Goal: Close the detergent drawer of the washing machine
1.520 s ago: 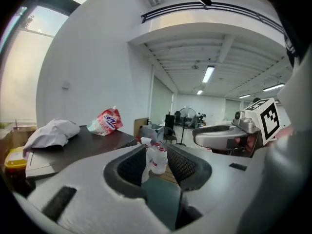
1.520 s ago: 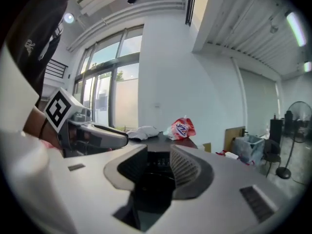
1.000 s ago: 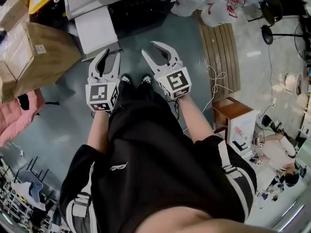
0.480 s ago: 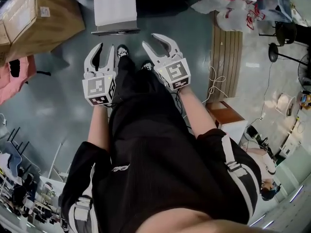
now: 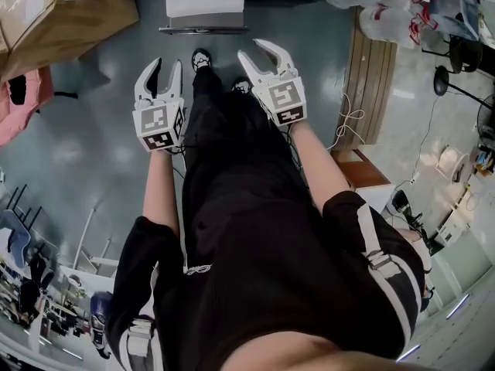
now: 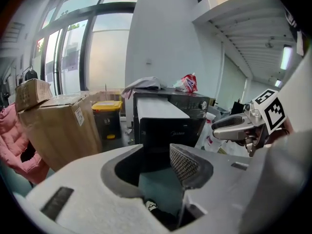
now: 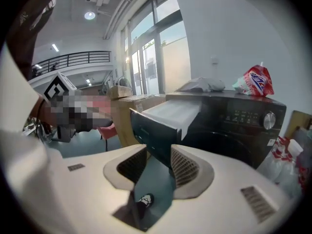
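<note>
The dark washing machine [image 7: 234,121] stands ahead with its detergent drawer [image 5: 205,2] pulled out. The drawer has a white top [image 6: 158,108] and a dark front panel [image 7: 153,135]. My left gripper [image 5: 161,72] hangs just short of the drawer front, to its left, and points at it. Its jaws have just been opening and nothing is between them. My right gripper [image 5: 261,52] is open and empty too, a little right of the drawer front. In the right gripper view the drawer's near corner shows in the gap between the fingers [image 7: 187,167], farther off and not touching.
A large cardboard box [image 5: 62,14] and a yellow-lidded bin [image 6: 107,116] stand left of the machine, and a pink jacket [image 5: 23,103] lies nearer. A slatted wooden board [image 5: 375,83], white bags [image 5: 394,6] and a floor cable are to the right. A red-and-white bag [image 7: 256,82] sits on the machine.
Both grippers have sunk and moved forward toward the drawer front. The left gripper's jaws stand slightly wider. The head view has shifted, so the drawer sits higher in it.
</note>
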A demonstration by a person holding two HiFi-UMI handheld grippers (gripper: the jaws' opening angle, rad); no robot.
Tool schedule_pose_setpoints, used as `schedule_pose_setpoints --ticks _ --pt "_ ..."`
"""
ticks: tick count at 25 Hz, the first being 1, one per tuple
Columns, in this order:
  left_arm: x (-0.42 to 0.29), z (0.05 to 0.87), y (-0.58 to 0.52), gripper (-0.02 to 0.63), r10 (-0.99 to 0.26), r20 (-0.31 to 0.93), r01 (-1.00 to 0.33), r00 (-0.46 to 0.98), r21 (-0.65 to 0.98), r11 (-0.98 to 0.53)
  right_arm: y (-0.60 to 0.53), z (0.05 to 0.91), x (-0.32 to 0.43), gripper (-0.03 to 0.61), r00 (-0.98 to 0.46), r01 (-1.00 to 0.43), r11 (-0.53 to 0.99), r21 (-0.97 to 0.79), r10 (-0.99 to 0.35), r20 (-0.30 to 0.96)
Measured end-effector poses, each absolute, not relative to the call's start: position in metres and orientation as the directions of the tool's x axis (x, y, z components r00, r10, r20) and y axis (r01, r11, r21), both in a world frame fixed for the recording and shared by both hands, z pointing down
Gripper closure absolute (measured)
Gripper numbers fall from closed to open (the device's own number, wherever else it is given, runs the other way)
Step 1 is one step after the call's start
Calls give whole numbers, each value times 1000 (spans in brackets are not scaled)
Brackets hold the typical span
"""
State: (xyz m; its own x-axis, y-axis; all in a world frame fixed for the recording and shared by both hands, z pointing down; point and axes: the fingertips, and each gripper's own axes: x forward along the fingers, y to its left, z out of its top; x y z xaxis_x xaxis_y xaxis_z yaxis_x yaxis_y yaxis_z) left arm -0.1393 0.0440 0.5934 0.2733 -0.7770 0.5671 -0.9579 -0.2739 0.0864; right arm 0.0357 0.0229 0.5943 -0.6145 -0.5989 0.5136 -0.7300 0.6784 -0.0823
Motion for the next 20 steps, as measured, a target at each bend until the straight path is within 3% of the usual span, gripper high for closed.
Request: schedule_pose_setpoints --ticks 10,20 --pt "-156 658 34 410 -723 647 -969 245 135 -208 18 640 31 388 -559 -766 636 -88 -593 580" --pt "-152 655 -2 370 -749 598 -957 286 135 -258 0 640 28 362 -546 -784 616 -76 -625 559"
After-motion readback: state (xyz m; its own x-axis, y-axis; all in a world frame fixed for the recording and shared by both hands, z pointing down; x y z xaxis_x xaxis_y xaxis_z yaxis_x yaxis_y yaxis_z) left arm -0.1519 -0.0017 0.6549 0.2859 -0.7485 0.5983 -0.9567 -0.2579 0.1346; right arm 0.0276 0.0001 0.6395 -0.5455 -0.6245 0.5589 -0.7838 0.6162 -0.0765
